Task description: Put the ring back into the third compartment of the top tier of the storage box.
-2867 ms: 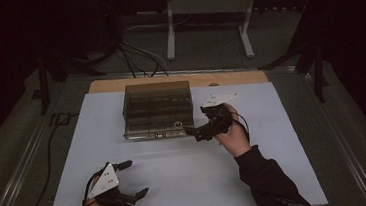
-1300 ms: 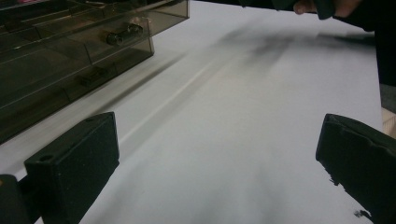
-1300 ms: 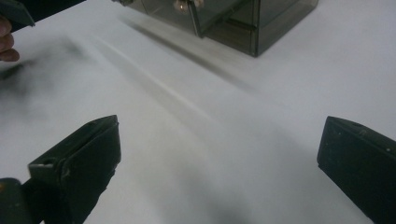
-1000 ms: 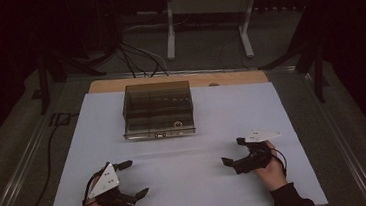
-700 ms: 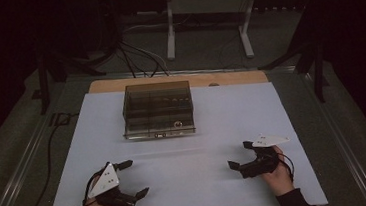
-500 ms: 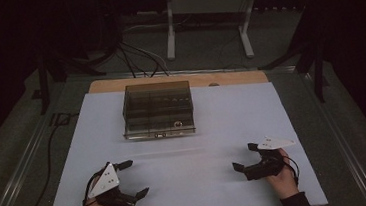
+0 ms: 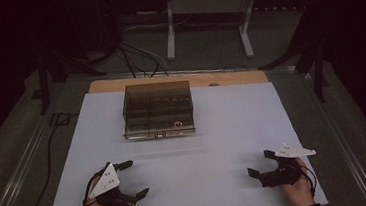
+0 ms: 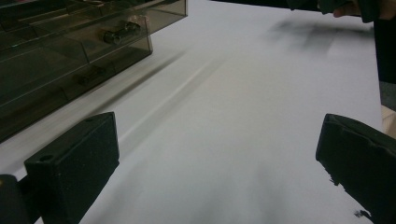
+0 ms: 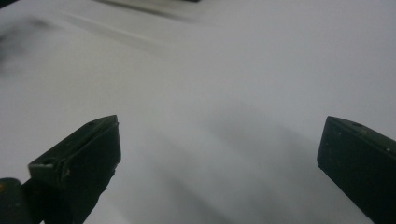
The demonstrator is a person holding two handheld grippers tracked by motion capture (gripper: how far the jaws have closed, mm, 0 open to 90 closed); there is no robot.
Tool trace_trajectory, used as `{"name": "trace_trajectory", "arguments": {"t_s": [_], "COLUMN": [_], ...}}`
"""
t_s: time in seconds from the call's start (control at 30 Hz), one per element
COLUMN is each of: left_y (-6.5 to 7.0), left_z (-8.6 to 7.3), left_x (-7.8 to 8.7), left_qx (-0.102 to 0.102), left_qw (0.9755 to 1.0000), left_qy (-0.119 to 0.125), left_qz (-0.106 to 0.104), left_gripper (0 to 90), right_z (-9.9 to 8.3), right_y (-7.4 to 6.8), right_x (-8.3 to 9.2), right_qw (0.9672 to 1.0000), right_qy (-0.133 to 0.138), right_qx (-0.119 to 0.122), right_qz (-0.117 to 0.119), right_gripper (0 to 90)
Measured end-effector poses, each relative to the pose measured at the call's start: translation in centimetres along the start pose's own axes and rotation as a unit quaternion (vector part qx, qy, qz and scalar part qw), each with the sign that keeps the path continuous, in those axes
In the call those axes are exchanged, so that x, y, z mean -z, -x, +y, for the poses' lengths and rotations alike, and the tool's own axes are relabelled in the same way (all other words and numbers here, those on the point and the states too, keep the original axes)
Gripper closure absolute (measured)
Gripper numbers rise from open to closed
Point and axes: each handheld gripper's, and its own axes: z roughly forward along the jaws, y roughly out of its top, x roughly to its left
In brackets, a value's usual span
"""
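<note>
A smoky, see-through plastic drawer box [image 7: 158, 110] sits on the far middle of the white sheet [image 7: 233, 128] that covers the counter, its front with the small drawer pulls turned toward the person. In the left gripper view the same box [image 8: 70, 51] fills the upper left corner, and its stacked drawers and dark knobs show through the tinted walls. The left hand-held gripper [image 7: 130, 179] rests near the front left corner of the sheet, a grey three-cornered plate on its top, and its two black jaws stand wide apart with nothing but bare white sheet between them; in its own view [image 8: 210, 177] the same wide gap shows. The right hand-held gripper [image 7: 259, 163] lies near the front right corner of the sheet, held in the person's hand [image 7: 299, 188], with its plate pointing to the right. Its jaws are also spread well apart and grip nothing, as its own view [image 9: 217, 168] confirms over plain white paper. Both hand-held grippers are well apart from the drawer box and from each other, one at each side of the near edge. Beyond the counter, black cables [image 7: 132, 57] trail across the dark floor, and a pale metal stand [image 7: 208, 10] rises behind them.
</note>
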Motion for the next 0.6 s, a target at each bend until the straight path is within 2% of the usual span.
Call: {"name": "trace_trajectory", "arguments": {"t_s": [0.23,0.4,0.6], "left_y": [0.07,0.05,0.08], "left_z": [-0.01,-0.01,-0.01], "left_x": [-0.17,-0.13,-0.17], "left_qx": [-0.002,-0.002,-0.003], "left_qw": [1.0000,1.0000,1.0000], "left_qy": [-0.002,-0.002,-0.003], "left_qz": [-0.002,-0.002,-0.002], "left_gripper": [0.6,0.6,0.6], "right_z": [-0.43,-0.43,-0.40], "right_y": [0.11,-0.22,-0.25], "right_x": [0.17,-0.44,-0.47], "right_qw": [0.9999,0.9997,0.9997], "right_qy": [-0.008,-0.020,-0.020], "right_qx": [0.002,0.011,0.011], "right_qz": [-0.008,-0.001,0.004], "right_gripper": [0.0,0.0,0.0]}}
